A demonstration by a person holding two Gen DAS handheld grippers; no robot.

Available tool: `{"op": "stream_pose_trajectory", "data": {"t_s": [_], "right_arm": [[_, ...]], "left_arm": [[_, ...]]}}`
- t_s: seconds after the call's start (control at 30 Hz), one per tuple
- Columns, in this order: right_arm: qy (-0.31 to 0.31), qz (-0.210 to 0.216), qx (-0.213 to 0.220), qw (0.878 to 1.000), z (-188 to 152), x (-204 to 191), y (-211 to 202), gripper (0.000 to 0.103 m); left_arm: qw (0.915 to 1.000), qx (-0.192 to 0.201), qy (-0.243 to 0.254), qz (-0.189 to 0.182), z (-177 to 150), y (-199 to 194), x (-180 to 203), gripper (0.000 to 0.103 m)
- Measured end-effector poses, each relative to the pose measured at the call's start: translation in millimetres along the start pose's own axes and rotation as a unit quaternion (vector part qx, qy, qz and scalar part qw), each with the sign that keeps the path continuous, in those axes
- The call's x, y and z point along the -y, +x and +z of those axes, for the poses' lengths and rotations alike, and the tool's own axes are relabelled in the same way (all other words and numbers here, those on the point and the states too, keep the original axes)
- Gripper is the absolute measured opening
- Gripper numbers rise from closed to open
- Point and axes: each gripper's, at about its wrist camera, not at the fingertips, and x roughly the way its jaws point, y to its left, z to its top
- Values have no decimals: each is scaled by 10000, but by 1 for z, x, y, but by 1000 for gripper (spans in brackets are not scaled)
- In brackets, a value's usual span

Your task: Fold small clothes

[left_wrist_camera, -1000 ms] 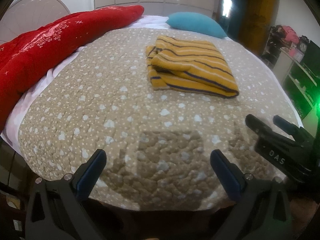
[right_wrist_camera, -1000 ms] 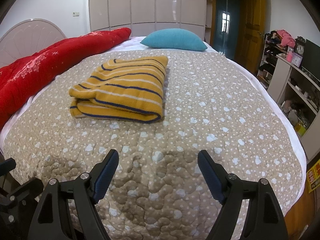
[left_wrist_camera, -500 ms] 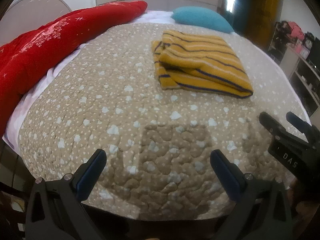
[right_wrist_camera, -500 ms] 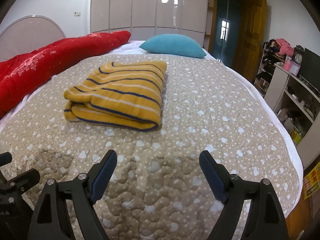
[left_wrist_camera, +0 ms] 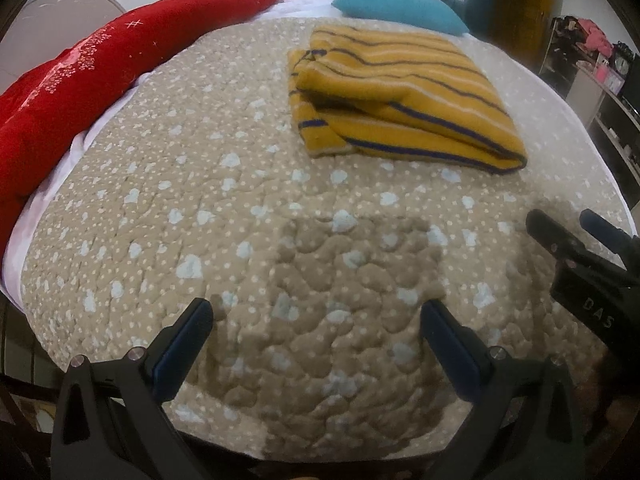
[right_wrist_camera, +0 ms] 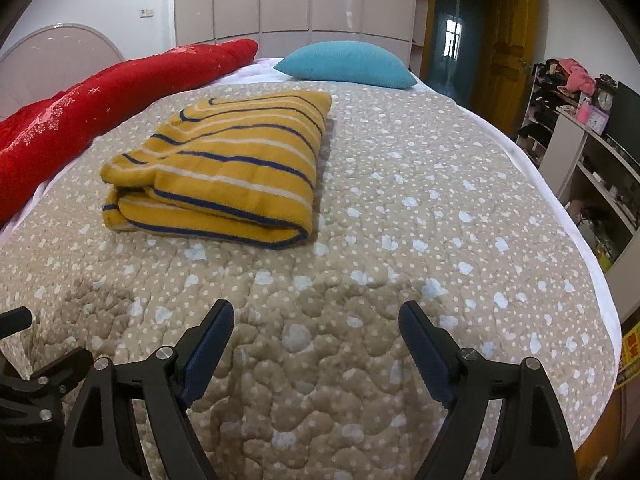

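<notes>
Right wrist view shows my right gripper [right_wrist_camera: 316, 324] spread wide and empty over the quilt [right_wrist_camera: 440, 216], my left gripper [left_wrist_camera: 318, 322] likewise, because the striped garment [right_wrist_camera: 224, 176] lies folded mid-bed, well apart, apparently finished and released.

both views look from the near edge of the bed, tilted down across the quilt [left_wrist_camera: 168, 184] toward the far wall, the left wrist view steeper and closer to the cover. they share the folded striped garment [right_wrist_camera: 224, 168], red blanket [left_wrist_camera: 80, 72] and teal pillow [right_wrist_camera: 344, 64]. each catches the other gripper at its inner edge.
</notes>
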Motion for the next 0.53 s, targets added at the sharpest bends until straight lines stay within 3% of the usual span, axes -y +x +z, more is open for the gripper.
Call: {"op": "stream_pose_trajectory", "data": {"t_s": [0.17,0.33,0.53], "right_arm": [[-83,-49,-140,9999,2,-2,10,88],[-203,-11,-147,9997,17,-7,14,88],[-196,274,-236,9992,40,-17,23,88]], "left_arm": [[9999,30,-17,-98,13,5,-6,103],[9994,282,-200,-43,46,11,-28,103],[9985,289,-439,-158,69,20,-50,103]]}}
